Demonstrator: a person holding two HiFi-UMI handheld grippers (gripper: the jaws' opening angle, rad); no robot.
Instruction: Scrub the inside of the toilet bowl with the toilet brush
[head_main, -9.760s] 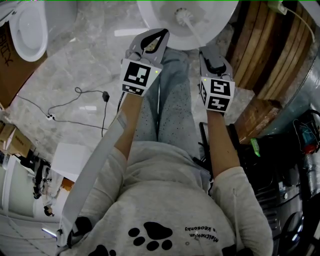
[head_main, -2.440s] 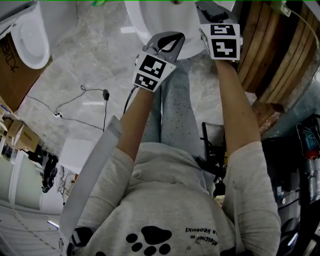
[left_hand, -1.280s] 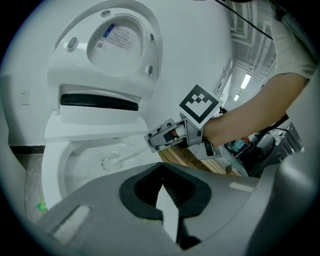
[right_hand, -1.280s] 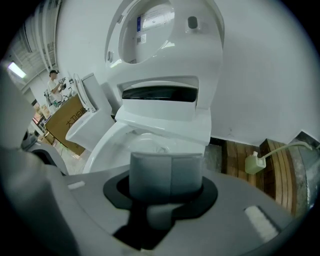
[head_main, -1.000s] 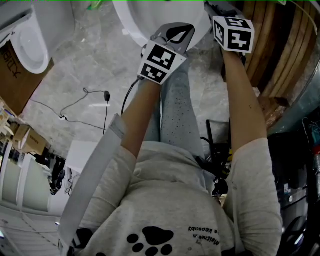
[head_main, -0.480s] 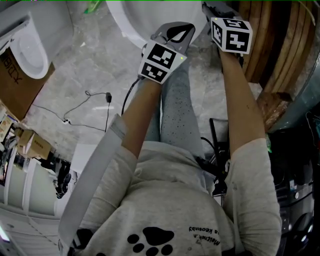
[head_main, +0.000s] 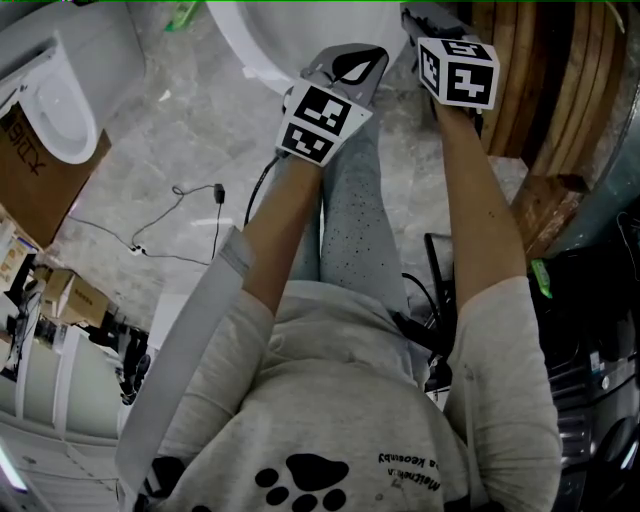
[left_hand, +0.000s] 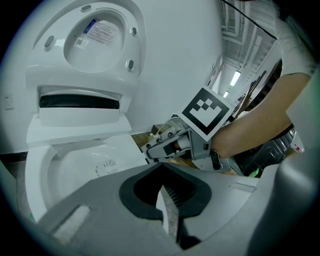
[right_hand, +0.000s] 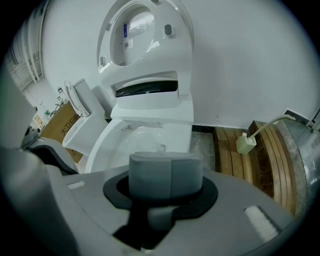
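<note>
The right claw (right_hand: 165, 186) is clamped on the grey handle end of the toilet brush (right_hand: 165, 170), which fills the gap between its jaws; the bristle end does not show in any view. The left claw (left_hand: 161, 172) is pressed together at its tips with nothing gripped in it. In the head view the two are held side by side ahead of the person's outstretched forearms, the left one over the near rim of the toilet bowl (head_main: 262, 40) and the right one just beside the bowl's right edge. The left gripper view shows the right claw's body and its marker cube (left_hand: 207, 112) close by. Beyond the jaws, the right gripper view looks into the open white bowl, with the lid (right_hand: 145, 30) raised upright against the wall. A second toilet (right_hand: 82, 117) and a cardboard box (right_hand: 56, 124) stand to the left of it. To the right, wooden planks (right_hand: 267, 160) lie on the floor with a pale plug on a cable (right_hand: 245, 144) resting on them.
</note>
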